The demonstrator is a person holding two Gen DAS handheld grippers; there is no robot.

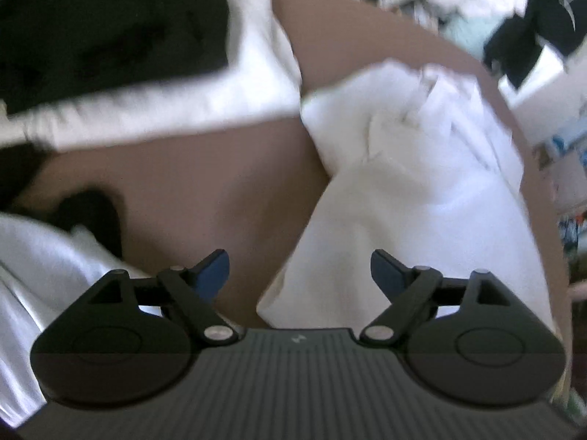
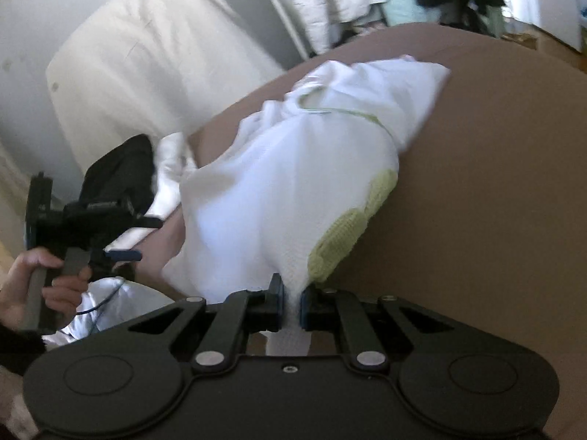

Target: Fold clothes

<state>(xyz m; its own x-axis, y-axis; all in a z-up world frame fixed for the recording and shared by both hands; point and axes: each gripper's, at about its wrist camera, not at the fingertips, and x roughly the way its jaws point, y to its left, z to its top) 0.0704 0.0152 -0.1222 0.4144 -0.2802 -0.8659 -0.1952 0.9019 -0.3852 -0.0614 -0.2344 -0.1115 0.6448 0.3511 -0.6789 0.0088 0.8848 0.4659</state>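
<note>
A white garment (image 2: 279, 183) with pale green knitted trim (image 2: 348, 234) lies crumpled on the brown surface (image 2: 477, 183). My right gripper (image 2: 291, 299) is shut on its near edge, white cloth pinched between the blue pads. In the left wrist view the same white garment (image 1: 422, 190) stretches from the middle to the lower right. My left gripper (image 1: 300, 271) is open above the brown surface (image 1: 190, 190), its fingers wide apart with nothing between them, the garment's corner just beyond. The right wrist view shows the left gripper (image 2: 121, 253) at the far left, held by a hand (image 2: 33, 286).
A folded stack of white (image 1: 205, 99) and black clothes (image 1: 110, 36) lies at the upper left. Shiny white fabric (image 1: 40, 275) is at the lower left. A pile of mixed clothes (image 1: 495, 7) sits at the far right; a white mattress (image 2: 146, 84) leans behind.
</note>
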